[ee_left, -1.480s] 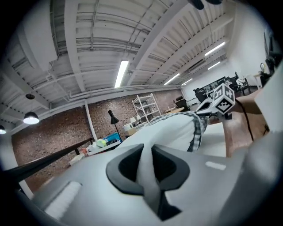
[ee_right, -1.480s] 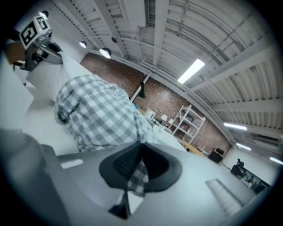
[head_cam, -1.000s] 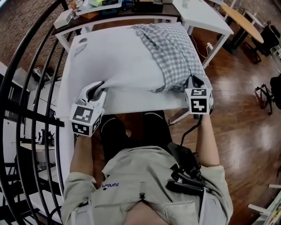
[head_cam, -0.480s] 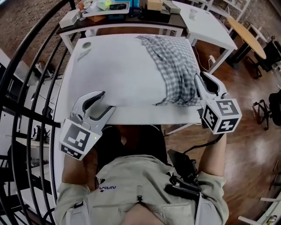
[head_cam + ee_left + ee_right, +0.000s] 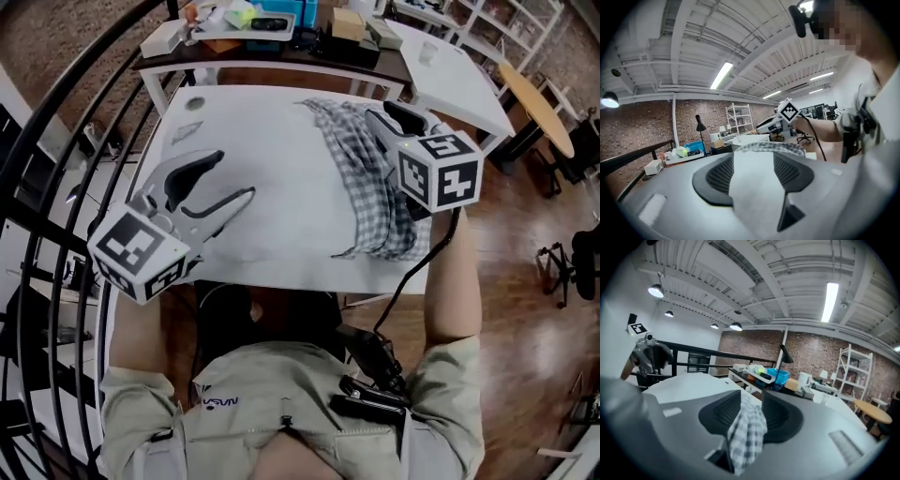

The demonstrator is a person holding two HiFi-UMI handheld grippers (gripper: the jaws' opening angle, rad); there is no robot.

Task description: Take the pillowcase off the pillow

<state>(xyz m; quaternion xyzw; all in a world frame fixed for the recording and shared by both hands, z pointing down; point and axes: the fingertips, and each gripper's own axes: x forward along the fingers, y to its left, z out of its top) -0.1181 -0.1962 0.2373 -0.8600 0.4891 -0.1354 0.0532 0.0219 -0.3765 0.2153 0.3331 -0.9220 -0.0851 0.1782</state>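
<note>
Your left gripper, at 9 o'clock, and right gripper, at 2 o'clock: jaws apart, just opened, clamping nothing. Checked pillowcase lies bunched on the pillow, 3 o'clock side.

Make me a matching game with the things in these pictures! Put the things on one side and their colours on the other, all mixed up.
Things:
1. pillow
2. pillowcase
3. round table at the far right
4. tub on the back table

Colours:
a. blue
b. grey and white checks
c. plain white
d. light wood

Right pairs: 1-c, 2-b, 3-d, 4-a.
</note>
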